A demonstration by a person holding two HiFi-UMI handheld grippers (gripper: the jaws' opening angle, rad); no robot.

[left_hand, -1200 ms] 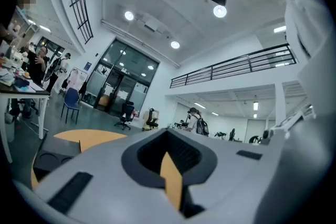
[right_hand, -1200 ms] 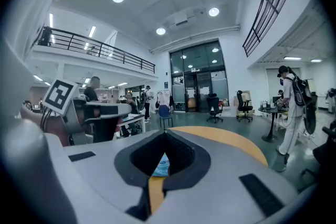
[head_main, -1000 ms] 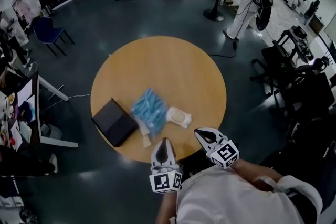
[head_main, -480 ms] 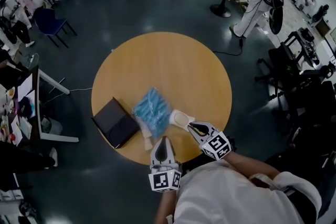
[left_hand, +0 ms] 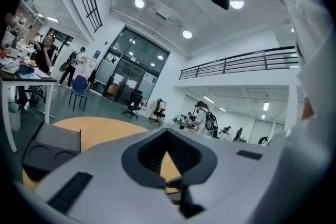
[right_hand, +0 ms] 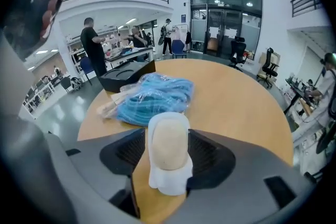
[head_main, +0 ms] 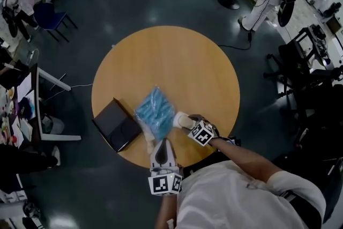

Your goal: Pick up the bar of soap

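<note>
The bar of soap [head_main: 181, 120] is beige and lies in a white holder near the round table's front edge. In the right gripper view the soap [right_hand: 169, 147] sits between the two jaws, which are opening and stand on either side of it. My right gripper [head_main: 188, 122] is low over the table, straddling the soap from the near side [right_hand: 168, 155]. My left gripper [head_main: 163, 143] hovers at the table's front edge, left of the soap, jaws together and empty [left_hand: 168, 157].
A blue plastic-wrapped bundle [head_main: 154, 112] lies just left of the soap, close ahead of the right gripper [right_hand: 155, 94]. A black box [head_main: 116, 124] sits at the table's left front. The wooden table [head_main: 177, 67] is bare further back. People and office chairs stand far off.
My right gripper has moved forward and left from the table's edge onto the soap, and its jaws now straddle the soap. The left gripper has barely moved.
</note>
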